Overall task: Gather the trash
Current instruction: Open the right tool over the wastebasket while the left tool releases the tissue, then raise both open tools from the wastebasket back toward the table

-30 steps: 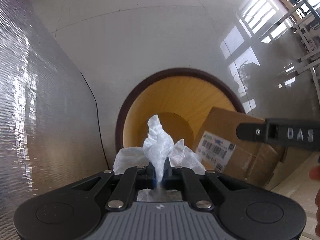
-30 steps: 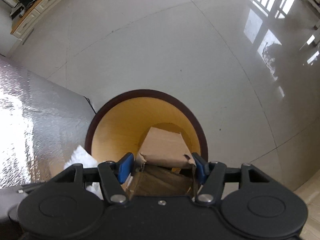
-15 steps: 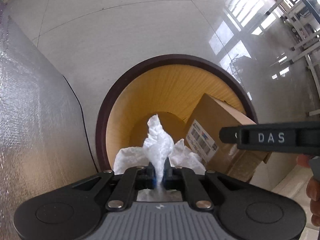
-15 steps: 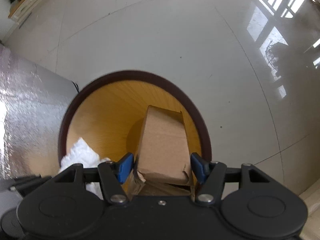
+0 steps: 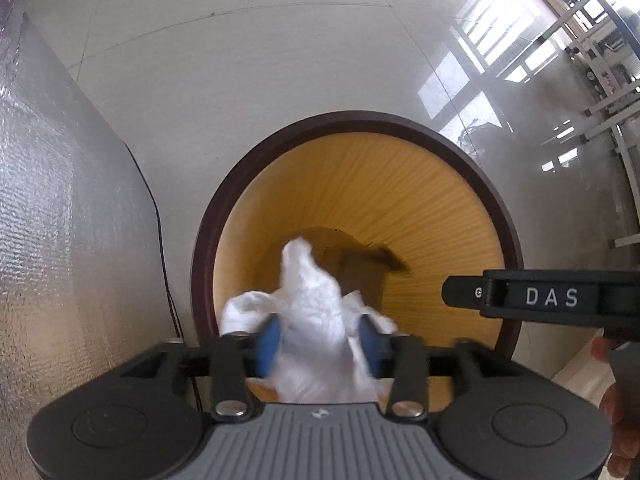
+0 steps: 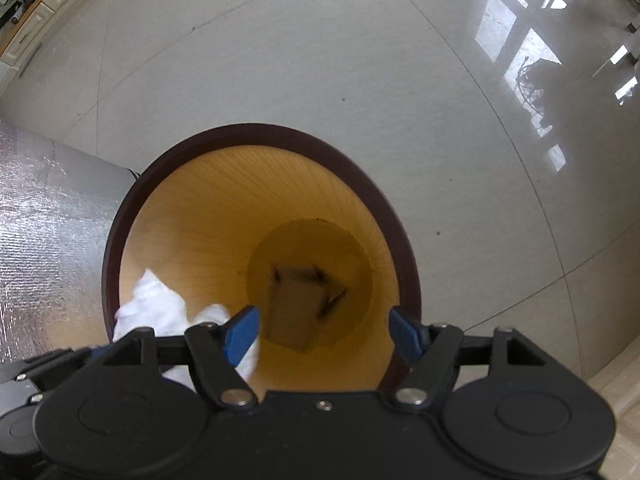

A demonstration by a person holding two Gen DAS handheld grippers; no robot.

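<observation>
Left gripper [image 5: 318,344] above bin [image 5: 224,216]: jaws just opened, spread; white wad [image 5: 312,312] between, unpinched. Risk: wad snags pad, lands on near rim.
Right gripper [image 6: 324,330] above bin: jaws just widened, empty; cardboard box [image 6: 296,312] at bin bottom.

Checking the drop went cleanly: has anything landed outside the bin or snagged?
Nothing outside. The cardboard box lies at the bottom of the bin; the white wrapper sits between the left gripper's just-opened jaws.
</observation>
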